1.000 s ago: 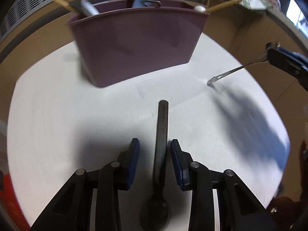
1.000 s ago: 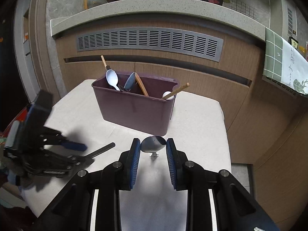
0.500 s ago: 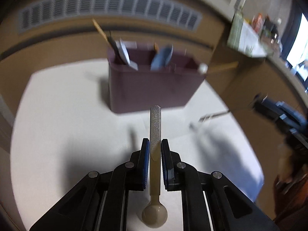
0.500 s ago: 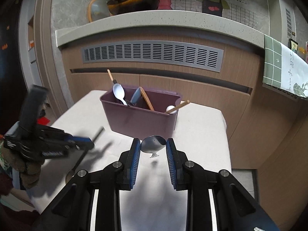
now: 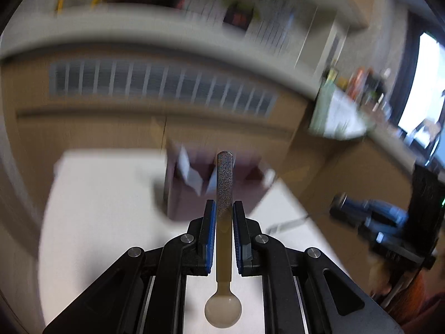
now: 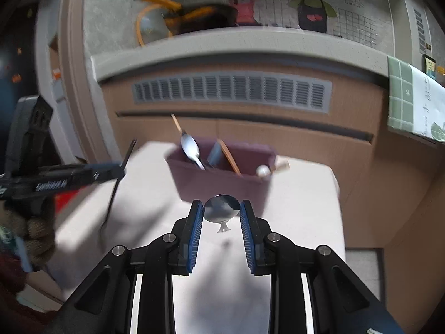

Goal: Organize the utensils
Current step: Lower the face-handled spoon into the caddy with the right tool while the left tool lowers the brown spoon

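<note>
My left gripper (image 5: 224, 208) is shut on the speckled dark handle of a beige spoon (image 5: 224, 178), held in the air with the bowl toward the camera. In the right wrist view the left gripper (image 6: 119, 169) carries that spoon (image 6: 118, 186) at the left, steeply tilted above the table. My right gripper (image 6: 221, 211) is shut on the bowl of a metal spoon (image 6: 221, 207). Its handle (image 5: 289, 221) sticks out toward the table in the left wrist view. A purple caddy (image 6: 208, 183) with several utensils stands on the white table (image 6: 300, 194), beyond both grippers.
Behind the table runs a wooden cabinet front with a grey vent grille (image 6: 230, 90) under a stone counter. A green-checked towel (image 6: 411, 103) hangs at the right. A pan (image 6: 200, 16) sits on the counter. A gloved hand (image 6: 33, 228) holds the left gripper.
The left gripper closed on the spoon that lay on the table and lifted it, tilting up toward the caddy. The right gripper rose a little with the metal spoon still in it.
</note>
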